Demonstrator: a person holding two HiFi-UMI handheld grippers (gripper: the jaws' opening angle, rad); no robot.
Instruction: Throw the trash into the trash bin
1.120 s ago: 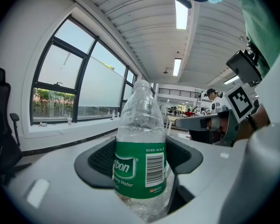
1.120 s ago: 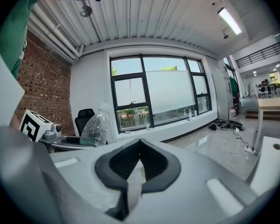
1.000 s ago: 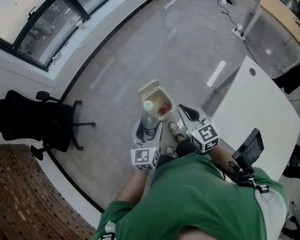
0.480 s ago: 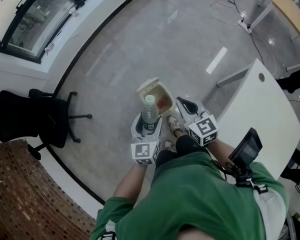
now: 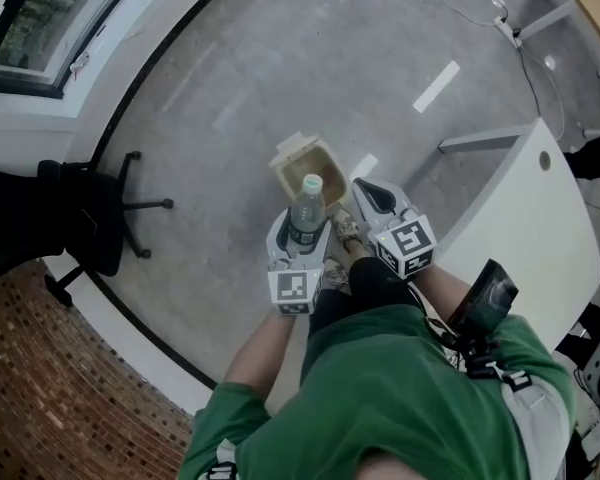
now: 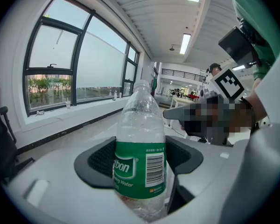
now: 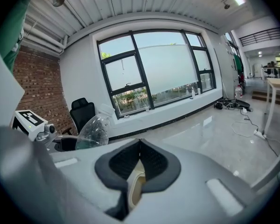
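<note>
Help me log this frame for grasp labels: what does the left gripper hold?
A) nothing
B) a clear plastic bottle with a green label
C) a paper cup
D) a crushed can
B: the left gripper is shut on the green-labelled bottle, with a jaw pad at each side.

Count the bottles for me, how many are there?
1. The water bottle is gripped in the left gripper, near the trash bin. Others could hide inside the bin.

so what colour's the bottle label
Green with white lettering, the label on the bottle; clearest in left gripper view.
</note>
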